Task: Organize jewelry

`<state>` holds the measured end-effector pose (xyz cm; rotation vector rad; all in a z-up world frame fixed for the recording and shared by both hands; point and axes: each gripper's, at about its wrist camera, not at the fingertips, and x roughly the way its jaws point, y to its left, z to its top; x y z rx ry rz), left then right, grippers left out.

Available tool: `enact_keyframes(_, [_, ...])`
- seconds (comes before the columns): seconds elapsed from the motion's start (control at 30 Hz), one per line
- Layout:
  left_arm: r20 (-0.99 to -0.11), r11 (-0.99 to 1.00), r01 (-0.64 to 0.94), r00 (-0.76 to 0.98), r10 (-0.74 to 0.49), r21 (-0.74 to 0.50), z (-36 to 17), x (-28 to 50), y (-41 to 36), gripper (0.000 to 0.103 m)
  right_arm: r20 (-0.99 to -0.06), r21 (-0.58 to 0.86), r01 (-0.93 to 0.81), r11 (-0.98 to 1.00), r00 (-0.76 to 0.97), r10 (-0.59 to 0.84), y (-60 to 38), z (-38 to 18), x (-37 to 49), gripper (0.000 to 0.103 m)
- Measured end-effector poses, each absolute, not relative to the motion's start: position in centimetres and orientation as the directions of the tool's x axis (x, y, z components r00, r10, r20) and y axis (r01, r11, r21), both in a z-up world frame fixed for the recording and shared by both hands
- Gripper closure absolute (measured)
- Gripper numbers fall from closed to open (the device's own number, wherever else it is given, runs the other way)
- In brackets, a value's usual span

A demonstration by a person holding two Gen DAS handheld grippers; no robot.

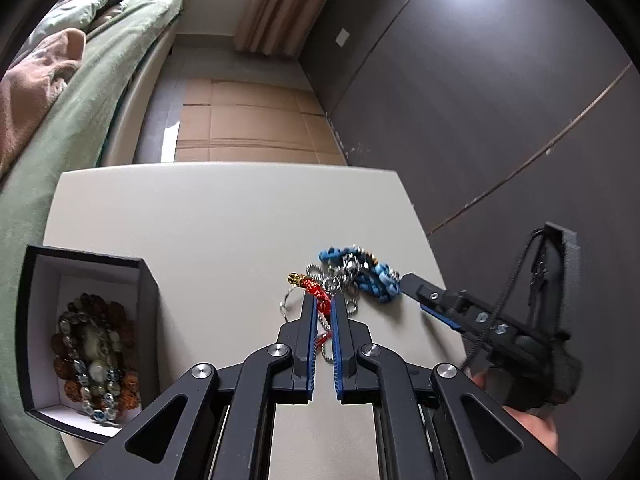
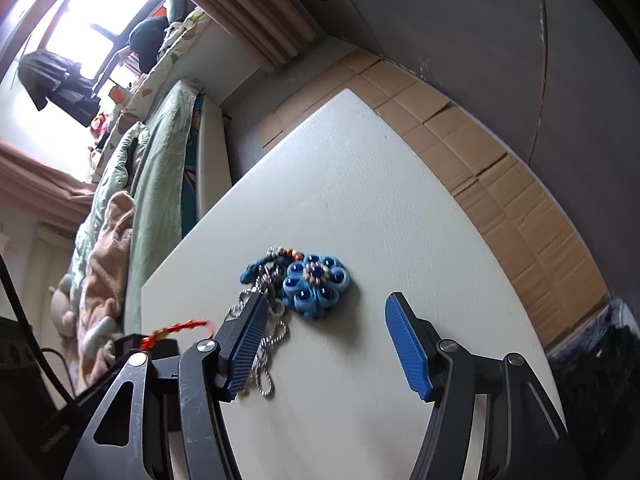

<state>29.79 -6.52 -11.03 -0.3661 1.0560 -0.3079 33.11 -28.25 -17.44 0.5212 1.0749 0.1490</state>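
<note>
Here the left gripper point(image 1: 322, 300) has its jaws pressed together on a red beaded strand point(image 1: 320, 295), which runs up between the blue pads and ends in a gold bead at its far tip. A thin silver ball chain point(image 1: 326, 350) hangs down between the same jaws. In the right wrist view the red strand point(image 2: 178, 329) shows lifted off the desk, arching to the left of the right gripper point(image 2: 326, 312).

The right gripper's jaws stand well apart, with nothing pressed between them. Its left finger lies over the ball chain point(image 2: 266, 364), and its right finger sits over bare desk. Between and just beyond the fingers lies a blue knitted flower piece point(image 2: 316, 284) with dark blue beads in its petals, flat on the desk point(image 2: 360, 184). Tangled against its left side are metal rings and a short row of coloured beads.

In the left wrist view that blue piece point(image 1: 378, 282) lies right of the held strand, and the right gripper point(image 1: 412, 285) comes in from the right, its tip just beside it. At the near left of the desk point(image 1: 200, 220) stands an open black box point(image 1: 86, 264) with a white lining, holding a coil of brown and pale bead bracelets point(image 1: 94, 354). Beyond the desk are cardboard sheets point(image 1: 248, 120) on the floor and a bed point(image 1: 92, 92) with a green cover to the left.
</note>
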Motion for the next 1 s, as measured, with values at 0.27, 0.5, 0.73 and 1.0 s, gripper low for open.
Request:
enact_keyframes(0.27, [-0.746, 0.877, 0.057, 0.502, -0.438, -0.476, -9.6, 29.7, -4.6, 0.096, -0.842, 0.314, 0.08, 0.946, 0.483, 0.239, -25.9, -17.4, 34.6, 0.04])
enact_keyframes(0.5, [-0.724, 0.865, 0.054, 0.523, -0.451, -0.499, -8.9, 29.6, -3.8, 0.096, -0.863, 0.205, 0.028, 0.978, 0.477, 0.167, -24.6, -17.4, 34.8, 0.065])
enact_keyframes(0.73, [-0.709, 0.861, 0.052, 0.543, -0.449, -0.506, -8.2, 29.2, -3.3, 0.096, -0.844, 0.286, 0.018, 0.958, 0.478, 0.243, -25.9, -15.9, 33.6, 0.082])
enact_keyframes(1.0, [-0.699, 0.865, 0.056, 0.564, -0.44, -0.499, -7.0, 28.0, -2.5, 0.096, -0.779, 0.428, 0.019, 0.904, 0.514, 0.358, -27.1, -13.3, 31.8, 0.095])
